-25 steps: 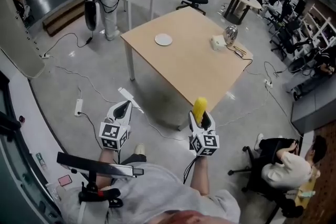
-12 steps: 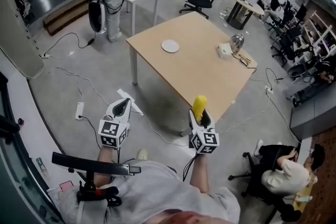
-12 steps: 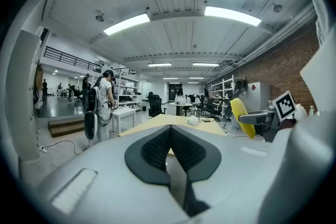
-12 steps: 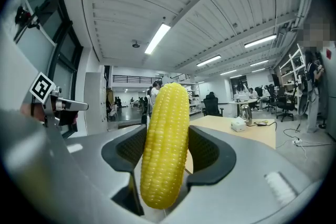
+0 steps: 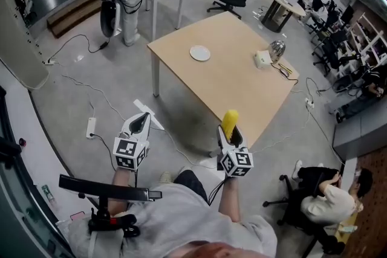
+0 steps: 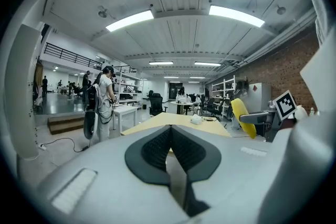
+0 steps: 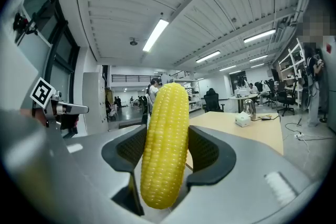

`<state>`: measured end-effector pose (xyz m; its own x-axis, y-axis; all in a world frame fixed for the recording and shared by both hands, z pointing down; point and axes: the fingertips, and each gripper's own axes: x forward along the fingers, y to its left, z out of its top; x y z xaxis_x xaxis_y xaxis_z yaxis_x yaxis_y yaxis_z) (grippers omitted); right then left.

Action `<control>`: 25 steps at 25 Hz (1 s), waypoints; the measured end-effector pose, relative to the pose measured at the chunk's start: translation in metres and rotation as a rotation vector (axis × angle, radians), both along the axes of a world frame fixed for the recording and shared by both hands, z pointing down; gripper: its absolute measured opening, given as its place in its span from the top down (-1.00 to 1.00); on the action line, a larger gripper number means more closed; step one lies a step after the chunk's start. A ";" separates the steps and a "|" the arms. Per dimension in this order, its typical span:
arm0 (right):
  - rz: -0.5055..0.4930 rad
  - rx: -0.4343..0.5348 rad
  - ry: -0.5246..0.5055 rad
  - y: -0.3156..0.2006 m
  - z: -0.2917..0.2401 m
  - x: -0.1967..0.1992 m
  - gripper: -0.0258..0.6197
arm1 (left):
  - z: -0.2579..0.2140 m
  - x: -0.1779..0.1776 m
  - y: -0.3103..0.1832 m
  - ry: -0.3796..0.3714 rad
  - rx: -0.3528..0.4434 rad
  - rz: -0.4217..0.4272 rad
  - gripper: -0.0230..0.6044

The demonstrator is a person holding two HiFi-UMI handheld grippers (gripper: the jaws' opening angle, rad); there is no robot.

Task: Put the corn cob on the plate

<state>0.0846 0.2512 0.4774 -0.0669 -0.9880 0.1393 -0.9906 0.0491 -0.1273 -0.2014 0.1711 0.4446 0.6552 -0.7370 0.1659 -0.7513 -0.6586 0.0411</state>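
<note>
While the right gripper (image 5: pixel 232 137) clamps the corn cob (image 5: pixel 230 122) upright, the plate (image 5: pixel 200 53) sits well ahead; slightly leftward. That hand looks nearer.

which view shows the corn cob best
The right gripper view: the corn cob fills the middle, upright, clamped between the jaws. The head view shows it small from above; the left gripper view shows a yellow sliver at right.
</note>
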 end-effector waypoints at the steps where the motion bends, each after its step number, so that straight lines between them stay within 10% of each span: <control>1: 0.001 -0.003 0.000 -0.003 0.001 0.000 0.14 | 0.002 -0.001 -0.003 0.000 -0.005 -0.001 0.86; 25: -0.032 -0.035 -0.004 -0.155 0.023 0.066 0.14 | 0.012 0.076 -0.146 -0.018 -0.029 0.000 0.86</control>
<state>0.1506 0.0963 0.5004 -0.0990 -0.9800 0.1729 -0.9881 0.0763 -0.1334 -0.1258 0.0247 0.4563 0.6522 -0.7316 0.1985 -0.7519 -0.6576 0.0469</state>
